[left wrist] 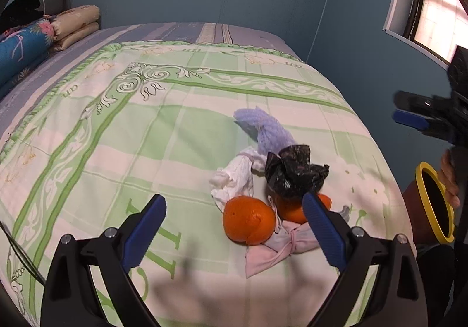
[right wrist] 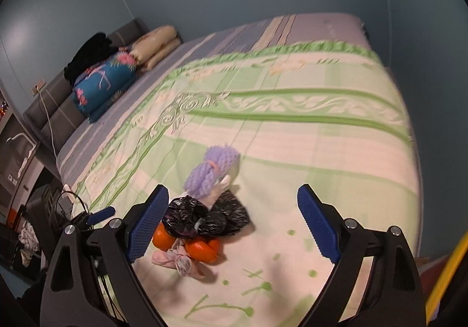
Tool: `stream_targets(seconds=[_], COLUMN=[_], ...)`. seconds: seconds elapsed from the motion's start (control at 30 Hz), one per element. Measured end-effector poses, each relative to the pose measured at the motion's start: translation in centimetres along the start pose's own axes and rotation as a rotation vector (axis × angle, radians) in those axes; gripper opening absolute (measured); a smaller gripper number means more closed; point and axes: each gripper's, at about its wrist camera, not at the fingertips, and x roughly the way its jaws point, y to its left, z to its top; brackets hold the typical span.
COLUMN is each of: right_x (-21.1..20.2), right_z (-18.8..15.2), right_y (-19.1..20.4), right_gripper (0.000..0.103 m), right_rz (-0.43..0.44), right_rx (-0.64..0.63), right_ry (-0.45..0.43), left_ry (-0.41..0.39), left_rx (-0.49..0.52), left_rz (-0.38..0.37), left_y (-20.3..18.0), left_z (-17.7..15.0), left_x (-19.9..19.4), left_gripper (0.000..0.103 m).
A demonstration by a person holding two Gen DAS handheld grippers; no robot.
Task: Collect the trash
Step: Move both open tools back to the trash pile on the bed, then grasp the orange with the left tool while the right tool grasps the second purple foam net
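On the green-patterned bedspread [left wrist: 163, 133], toward the near edge of the bed, sits the little heap to be cleared, and both tongs are hanging over it with nothing in them. Left gripper [left wrist: 234, 227] stands wide, blue pads spread either side of the pile; right gripper [right wrist: 234, 221] stands just as wide, nothing between its pads either.

From the left wrist view the nearest piece is an orange [left wrist: 248, 220], dead centre between the fingers. A second orange [left wrist: 292, 210] sits at three o'clock from it, touching a pink knotted cloth scrap [left wrist: 272, 251] at five o'clock. Crumpled black plastic bag [left wrist: 295, 171] lies at one o'clock, white wadded tissue [left wrist: 234, 177] at eleven, and the lavender foam fruit net [left wrist: 269, 131] at twelve, farthest out. A yellow-rimmed bin [left wrist: 435, 204] waits at three o'clock off the bed edge, a hand [left wrist: 450, 177] beside its rim.

Now the craft, as I judge it: take one light piece at a time. The black bag looks the easiest for the right gripper, sitting on top; come down with the pads straddling its crumpled crown, close fully since plastic squashes, and lift straight so the oranges beneath don't roll. Keep the left clear of the right's path to the bin.
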Motion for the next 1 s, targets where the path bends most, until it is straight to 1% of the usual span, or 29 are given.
stream_targets(seconds=[0.17,0.27,0.37,0.47,0.53,0.6,0.7,0.87,0.93,1.0], right_x=[4.5,7.0,9.4,11.2,12.3,13.3,14.7,16.5,17.1,17.3], right_z=[0.4,0.5,0.5,0.6,0.6,0.6,0.6,0.4,0.2,0.1], right_y=[1.5,2.2,2.7,3.1,3.4,3.5,3.6,3.4,3.3,3.4], right_gripper=[0.085,0.084,0.083,0.081,0.078,0.078,0.076,0.066,0.063,0.058], right_rz=[0.021,0.029,0.03,0.028,0.022,0.02,0.002,-0.01,-0.013,-0.013], right_rx=[-0.028,-0.037,-0.037,-0.039,-0.047,-0.044,-0.034,-0.017,-0.01,-0.009], right_ry=[0.072,0.113,0.149,0.178,0.202,0.222,0.253,0.3,0.315,0.318], left_ry=[0.034,0.048,0.069,0.09,0.103,0.116,0.131,0.142,0.145,0.15], left_rx=[0.006,0.013,0.003,-0.006,-0.014,-0.028,-0.041,-0.058,-0.051,-0.041], left_rz=[-0.037,-0.045,-0.053,-0.063,-0.07,-0.075,-0.082,-0.11,-0.121,-0.122], left_y=[-0.2,-0.4,-0.3,-0.1,0.0,0.2,0.4,0.4,0.1,-0.2], left_z=[-0.9,-1.2,-1.5,-1.7,-1.8,-1.7,-1.7,-1.7,-1.7,-1.8], left_x=[1.4,2.1,2.8,3.6,4.1,4.6,5.4,6.1,6.2,6.4], left_gripper=[0.091,0.09,0.083,0.08,0.075,0.073,0.068,0.059,0.052,0.051])
